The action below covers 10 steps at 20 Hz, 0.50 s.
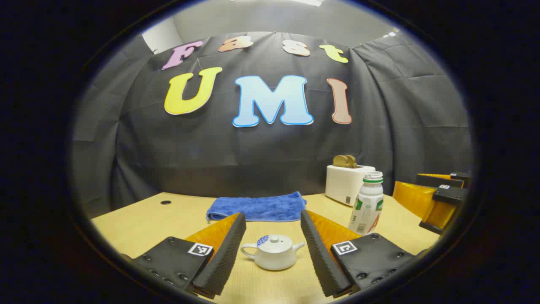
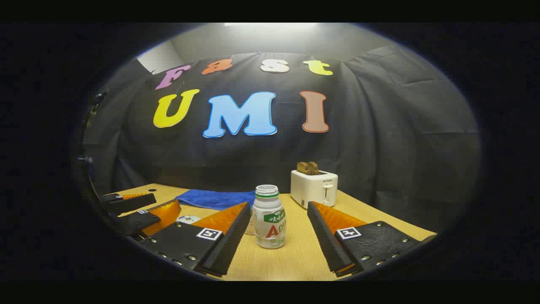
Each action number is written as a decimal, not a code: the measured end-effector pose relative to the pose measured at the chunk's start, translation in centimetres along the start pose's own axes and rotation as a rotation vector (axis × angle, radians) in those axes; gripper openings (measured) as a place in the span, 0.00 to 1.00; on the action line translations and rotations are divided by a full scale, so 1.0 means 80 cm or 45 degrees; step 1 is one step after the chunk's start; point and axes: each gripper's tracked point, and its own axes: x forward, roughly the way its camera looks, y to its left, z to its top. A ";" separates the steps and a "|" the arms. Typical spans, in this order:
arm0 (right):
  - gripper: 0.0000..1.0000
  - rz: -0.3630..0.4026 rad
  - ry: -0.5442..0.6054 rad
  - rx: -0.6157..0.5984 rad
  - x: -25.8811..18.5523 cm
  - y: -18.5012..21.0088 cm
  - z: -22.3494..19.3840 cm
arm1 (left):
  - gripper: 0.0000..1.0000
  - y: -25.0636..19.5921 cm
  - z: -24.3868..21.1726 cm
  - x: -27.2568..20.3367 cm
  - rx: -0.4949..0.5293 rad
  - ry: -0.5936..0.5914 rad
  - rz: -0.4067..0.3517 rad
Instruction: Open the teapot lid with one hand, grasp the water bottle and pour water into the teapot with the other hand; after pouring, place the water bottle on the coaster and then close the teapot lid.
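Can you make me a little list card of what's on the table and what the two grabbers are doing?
teapot: white, lid on, standing on the table
water bottle: upright, cap off
left gripper: jaws open either side of the teapot, not touching
right gripper: jaws open either side of the bottle, not touching
towel: blue, behind the teapot
toaster: white, bread inside

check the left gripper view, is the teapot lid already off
No, the lid sits closed on the teapot, which stands untouched between the open left tongs.
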 end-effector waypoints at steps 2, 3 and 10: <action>0.84 -0.003 -0.007 -0.006 0.001 -0.002 0.002 | 0.92 -0.003 -0.004 0.011 -0.001 0.019 -0.006; 0.84 -0.001 -0.008 -0.003 0.002 -0.003 0.001 | 0.91 -0.003 -0.009 0.017 0.000 0.030 -0.005; 0.84 0.013 0.019 0.016 0.008 -0.006 -0.012 | 0.79 -0.005 -0.032 0.055 0.016 0.111 -0.001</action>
